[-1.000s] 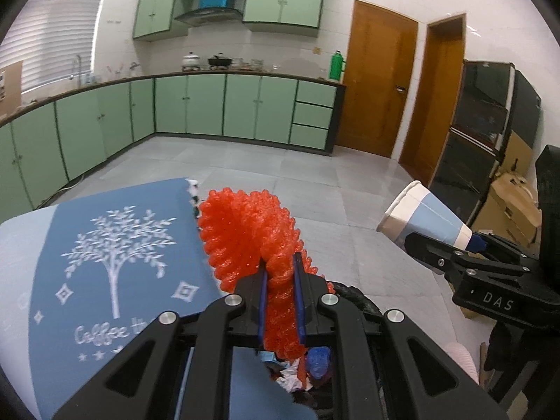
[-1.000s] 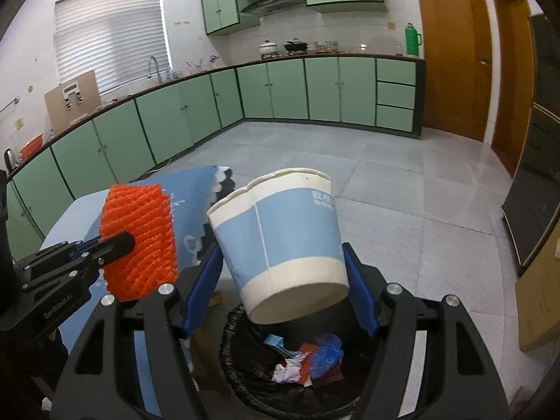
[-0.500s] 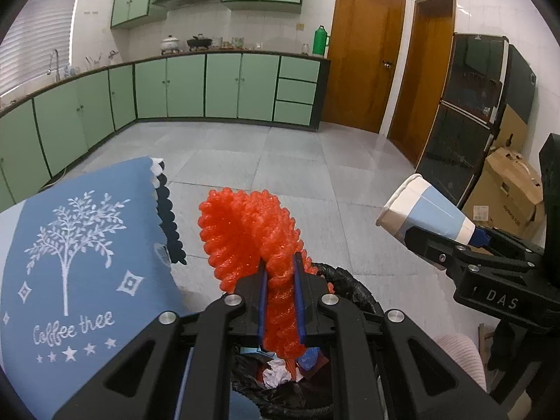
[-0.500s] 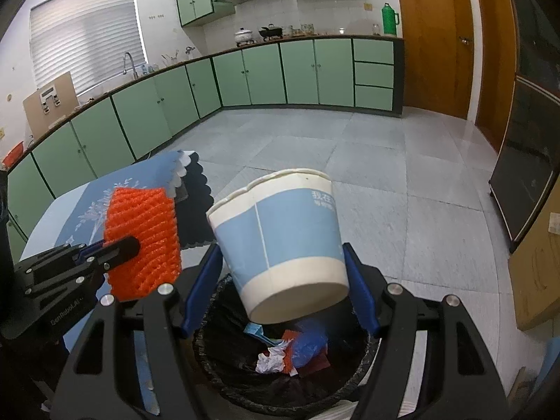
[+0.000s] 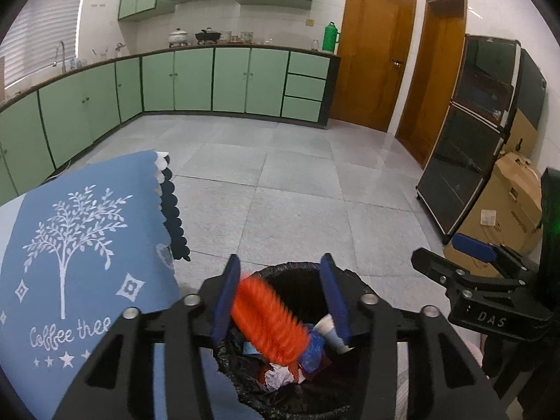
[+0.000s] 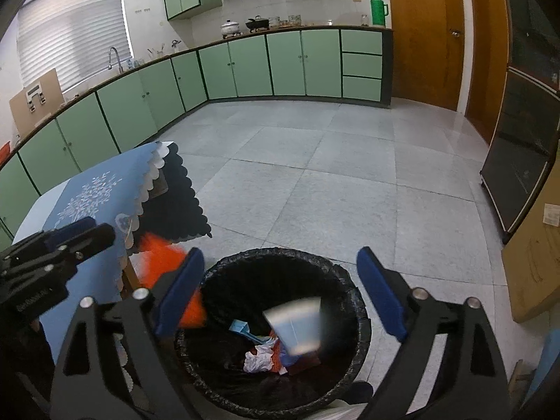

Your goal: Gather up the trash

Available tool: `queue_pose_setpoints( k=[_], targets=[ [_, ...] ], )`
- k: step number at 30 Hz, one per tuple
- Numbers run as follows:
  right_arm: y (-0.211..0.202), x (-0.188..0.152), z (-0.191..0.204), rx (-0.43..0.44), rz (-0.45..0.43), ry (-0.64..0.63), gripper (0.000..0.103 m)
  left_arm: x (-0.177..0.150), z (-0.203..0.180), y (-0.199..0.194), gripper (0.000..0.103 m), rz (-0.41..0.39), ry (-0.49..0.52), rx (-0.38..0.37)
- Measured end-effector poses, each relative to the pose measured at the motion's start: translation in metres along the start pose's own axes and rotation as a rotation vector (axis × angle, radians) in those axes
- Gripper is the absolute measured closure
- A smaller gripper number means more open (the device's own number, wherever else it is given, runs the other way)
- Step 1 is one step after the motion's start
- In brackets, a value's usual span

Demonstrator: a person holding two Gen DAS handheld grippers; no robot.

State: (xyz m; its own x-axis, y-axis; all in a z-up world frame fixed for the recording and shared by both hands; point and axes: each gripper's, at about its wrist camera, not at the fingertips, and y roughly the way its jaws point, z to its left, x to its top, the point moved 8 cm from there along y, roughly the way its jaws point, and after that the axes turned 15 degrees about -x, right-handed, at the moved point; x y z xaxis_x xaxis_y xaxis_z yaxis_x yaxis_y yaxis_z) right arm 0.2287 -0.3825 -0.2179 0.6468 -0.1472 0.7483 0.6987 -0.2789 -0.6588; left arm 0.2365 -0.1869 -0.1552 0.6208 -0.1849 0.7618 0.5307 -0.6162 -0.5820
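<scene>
A black-lined trash bin stands on the floor below both grippers, with crumpled paper and wrappers inside. My left gripper is over it with its jaws opening. The red foam net is blurred between them, loose from the pads and dropping into the bin. My right gripper hangs above the bin, its jaws opening wide and nothing pressed between them. The blue-and-white paper cup falls blurred inside the bin. In the right wrist view the red net shows beside the left gripper. The right gripper is empty.
A table under a blue tree-print cloth stands just left of the bin. Cardboard boxes and a black glass cabinet line the right wall. Green kitchen cabinets run along the back, with grey tiled floor between.
Both grippers have opened. The red net has left the left pads and the paper cup has left the right pads; both are dropping into the bin. Both hands sank a little.
</scene>
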Motion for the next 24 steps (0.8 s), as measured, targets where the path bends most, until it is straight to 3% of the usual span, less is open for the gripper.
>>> queue_pose_setpoints(
  k=[1,7,18,24],
  targets=[
    [-0.001,0.0,-0.001,-0.006,-0.004,0.002,0.011,0.001,0.002,-0.003,0.042,-0.007,-0.006,0.003],
    [-0.005,0.002,-0.004,-0.001,0.012,0.029,0.007,0.009,0.013,-0.024,0.021,-0.052,-0.009,0.031],
    [-0.052,0.012,0.003,0.042,-0.022,0.044,0.006,0.016,0.02,-0.08,0.007,-0.113,-0.023,0.071],
    [-0.082,0.014,0.012,0.079,-0.034,0.034,0.005,0.009,0.015,-0.111,0.006,-0.143,-0.02,0.078]
  ],
)
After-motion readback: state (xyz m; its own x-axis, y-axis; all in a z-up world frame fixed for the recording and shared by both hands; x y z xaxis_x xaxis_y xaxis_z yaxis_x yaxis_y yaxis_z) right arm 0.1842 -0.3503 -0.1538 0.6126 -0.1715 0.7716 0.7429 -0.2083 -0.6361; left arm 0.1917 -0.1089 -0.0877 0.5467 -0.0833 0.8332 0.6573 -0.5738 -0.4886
